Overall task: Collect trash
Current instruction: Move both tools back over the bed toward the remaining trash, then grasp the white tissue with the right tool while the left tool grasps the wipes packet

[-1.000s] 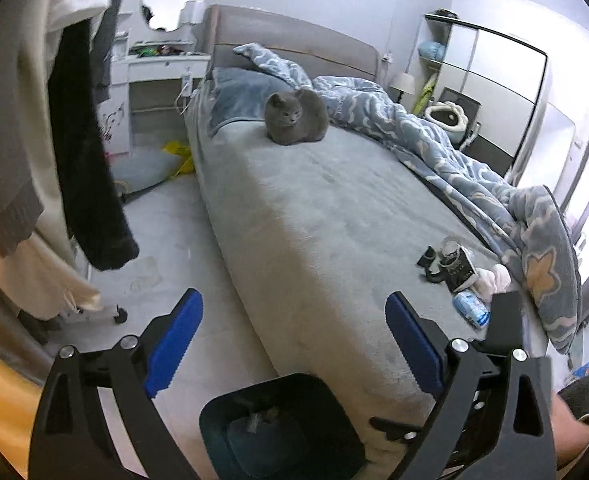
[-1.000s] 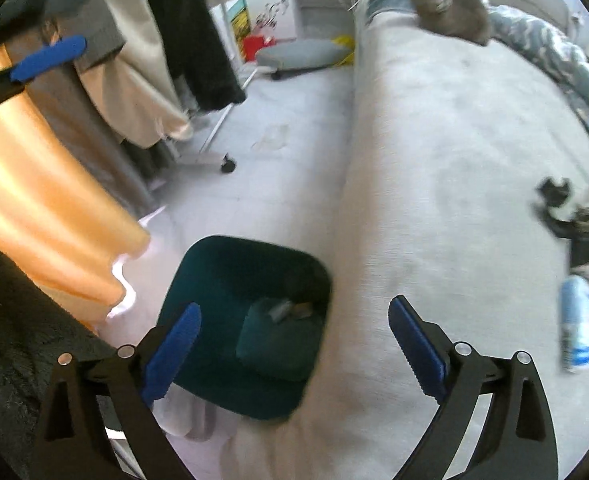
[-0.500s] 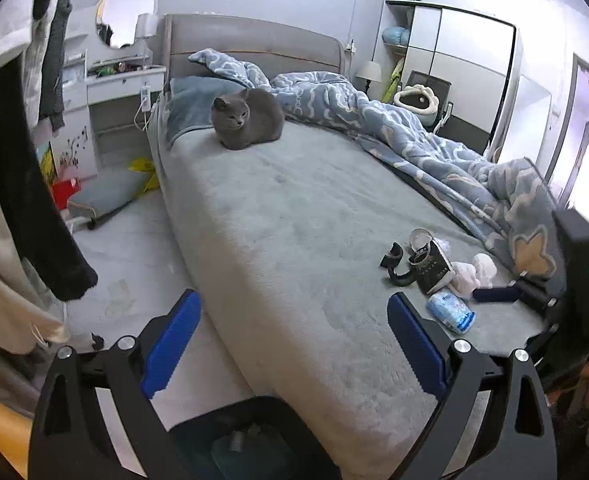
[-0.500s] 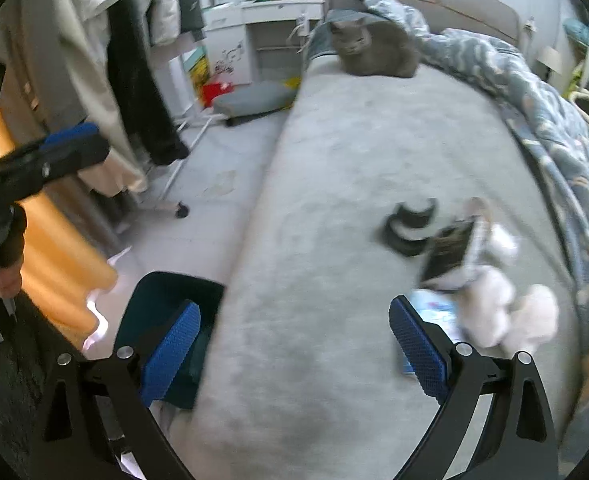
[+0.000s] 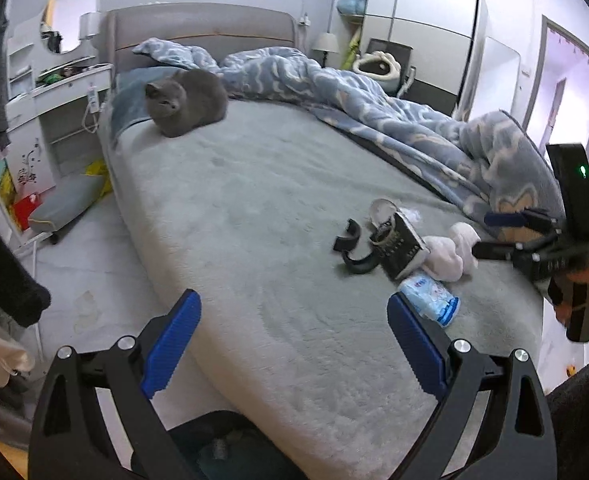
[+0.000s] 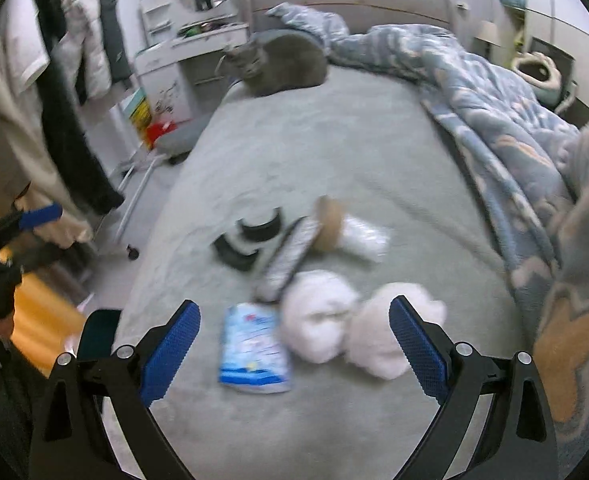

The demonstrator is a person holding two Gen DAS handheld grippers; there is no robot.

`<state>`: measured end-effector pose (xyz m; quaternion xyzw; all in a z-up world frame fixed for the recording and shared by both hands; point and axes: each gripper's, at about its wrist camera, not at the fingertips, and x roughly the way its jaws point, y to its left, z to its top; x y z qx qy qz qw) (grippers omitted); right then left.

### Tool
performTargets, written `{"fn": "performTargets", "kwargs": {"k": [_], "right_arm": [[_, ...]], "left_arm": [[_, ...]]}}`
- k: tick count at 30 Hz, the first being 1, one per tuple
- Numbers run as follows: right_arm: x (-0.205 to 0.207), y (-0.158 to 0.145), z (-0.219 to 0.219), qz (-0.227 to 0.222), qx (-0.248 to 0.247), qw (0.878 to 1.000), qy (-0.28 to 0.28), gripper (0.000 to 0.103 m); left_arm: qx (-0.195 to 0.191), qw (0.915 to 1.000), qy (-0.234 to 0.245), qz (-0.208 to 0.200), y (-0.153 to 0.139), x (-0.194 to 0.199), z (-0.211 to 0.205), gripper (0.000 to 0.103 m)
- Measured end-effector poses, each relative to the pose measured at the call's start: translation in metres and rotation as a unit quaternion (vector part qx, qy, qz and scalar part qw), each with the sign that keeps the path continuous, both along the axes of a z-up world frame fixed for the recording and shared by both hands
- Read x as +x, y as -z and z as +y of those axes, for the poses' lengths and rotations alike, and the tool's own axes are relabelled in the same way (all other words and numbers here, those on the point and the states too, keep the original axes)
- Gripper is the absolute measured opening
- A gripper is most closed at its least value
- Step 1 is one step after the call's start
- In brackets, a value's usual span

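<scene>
Fingers [image 6: 414, 340] spread wide — over trash [image 6: 254, 348]

Soft, even indoor light; right wrist view motion-blurred; fisheye-bent edges.

The right tongs [image 6: 294, 344] are wide open and hold nothing. They hang over a grey bed [image 6: 334, 152]. Between the two blue tips lie a blue and white packet [image 6: 254, 350] and two fluffy white wads [image 6: 350, 328], side by side and touching. Just past them are a dark box [image 6: 290, 254], two curved black pieces [image 6: 250, 238], a brown roll end [image 6: 328, 222] and a crinkly clear wrapper [image 6: 364, 236]. A grey cat [image 6: 282, 64] sits at the far end of the bed. A blue blanket [image 6: 494, 112] is bunched up on the right. A dark green bin [image 6: 98, 332] stands on the floor at the left, by the bed. The left tongs [image 6: 40, 214] show at the left edge. The picture is a bit blurry.
</scene>
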<state>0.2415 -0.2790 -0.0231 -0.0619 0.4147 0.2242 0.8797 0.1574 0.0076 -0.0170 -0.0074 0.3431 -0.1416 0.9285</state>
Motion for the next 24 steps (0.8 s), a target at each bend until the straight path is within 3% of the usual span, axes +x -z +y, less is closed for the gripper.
{"fn": "performTargets", "kwargs": {"k": [12, 24], "right_arm": [[0.032, 0.035, -0.033, 0.035, 0.023, 0.998, 0.036, 0.096], [0.053, 0.051, -0.063, 0.058, 0.07, 0.993, 0.07, 0.096]], "left_arm": [[0.0, 0.9973, 0.064, 0.036, 0.024, 0.018, -0.049, 0.096], [0.002, 0.9893, 0.137, 0.052, 0.046, 0.032, -0.092, 0.096]]}}
